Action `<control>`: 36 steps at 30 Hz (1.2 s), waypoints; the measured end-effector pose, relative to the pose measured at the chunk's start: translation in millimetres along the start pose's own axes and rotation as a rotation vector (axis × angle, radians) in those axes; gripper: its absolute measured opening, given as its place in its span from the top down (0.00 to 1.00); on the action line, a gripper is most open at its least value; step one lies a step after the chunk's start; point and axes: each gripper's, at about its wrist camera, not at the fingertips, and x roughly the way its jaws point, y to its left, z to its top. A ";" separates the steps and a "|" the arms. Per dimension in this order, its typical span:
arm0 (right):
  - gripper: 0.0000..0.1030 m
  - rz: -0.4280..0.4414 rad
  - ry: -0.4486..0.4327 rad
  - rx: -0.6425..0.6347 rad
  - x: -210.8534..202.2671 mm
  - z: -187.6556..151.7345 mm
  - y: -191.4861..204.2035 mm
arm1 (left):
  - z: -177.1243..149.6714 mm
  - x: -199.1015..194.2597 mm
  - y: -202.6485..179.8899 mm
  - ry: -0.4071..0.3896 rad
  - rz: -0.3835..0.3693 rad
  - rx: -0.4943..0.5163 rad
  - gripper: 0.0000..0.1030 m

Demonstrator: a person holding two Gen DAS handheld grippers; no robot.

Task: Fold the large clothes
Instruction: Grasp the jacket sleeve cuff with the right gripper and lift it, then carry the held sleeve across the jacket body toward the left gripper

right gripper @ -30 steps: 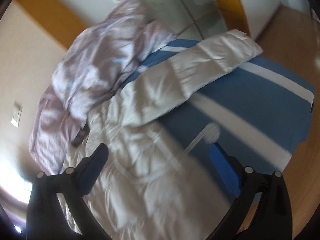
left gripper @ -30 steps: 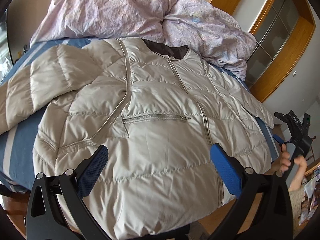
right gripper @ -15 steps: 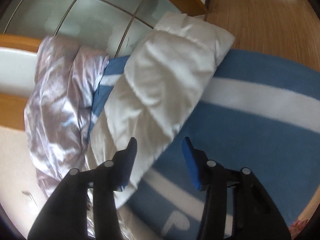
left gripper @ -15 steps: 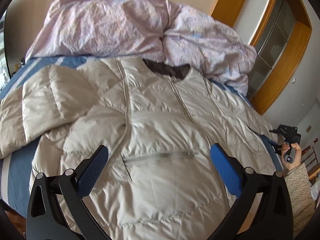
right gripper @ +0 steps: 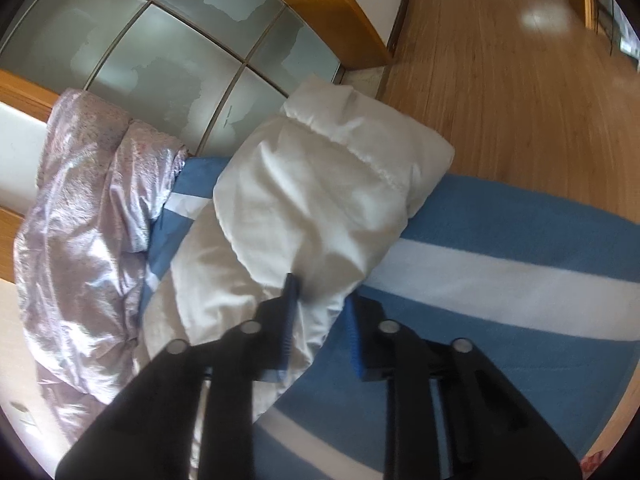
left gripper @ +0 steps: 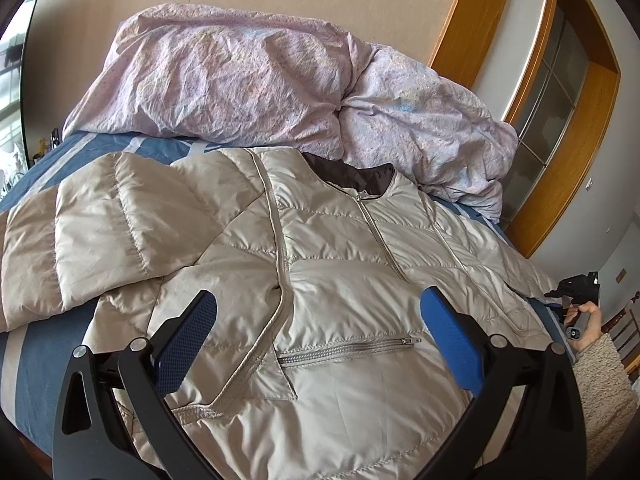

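Folding hasn't really got going yet, judging by how things lie. Left gripper (left gripper: 316,316) hovers over the lower front of the puffer jacket (left gripper: 340,300) with its blue pads spread wide, gripping nothing. The jacket lies front-up and zipped on the blue striped bed cover (left gripper: 28,344), hem toward the left wrist camera, dark collar (left gripper: 352,172) at the far end next to the crumpled lilac duvet (left gripper: 240,80).

Right gripper (right gripper: 320,320) is at the far sleeve (right gripper: 320,196), with the pads drawn in close on either side of the sleeve's edge. It looks like a pinch on the fabric, though whether it's fully clamped is hard to say with the blur. That sleeve lies stretched out to the bed's edge, cuff partly over the wooden floor (right gripper: 500,80).

So done: jacket spread flat. Left: both sleeves in, then the body folded over.

Count: one jacket, two sleeves (the other sleeve (left gripper: 100,232) sprawls out to the left), one chest pocket zip (left gripper: 348,348), one duvet, two grippers.
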 end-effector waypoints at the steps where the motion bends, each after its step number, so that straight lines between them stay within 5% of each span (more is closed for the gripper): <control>1: 0.90 -0.017 -0.021 -0.026 -2.6 -0.6 4.2 | 0.4 0.8 2.8 0.006 -0.004 -0.008 0.01; 11: 0.96 -0.130 -0.315 -0.448 -60.1 -27.2 115.8 | 0.8 2.1 25.3 0.023 -0.049 -0.080 0.01; 16: 0.96 -0.051 -0.437 -0.717 -97.9 -78.6 193.5 | 1.5 -1.6 30.1 0.008 -0.060 -0.091 0.01; 21: 0.96 0.101 -0.469 -0.920 -124.1 -143.4 244.9 | 2.4 -6.9 34.9 -0.010 -0.059 -0.093 0.01; 28: 0.96 0.343 -0.329 -1.103 -140.8 -233.3 283.1 | 4.1 -13.6 41.8 -0.028 -0.050 -0.099 0.01; 36: 0.96 0.400 -0.082 -1.221 -115.0 -324.6 292.9 | 4.1 -16.4 48.8 -0.033 -0.039 -0.111 0.01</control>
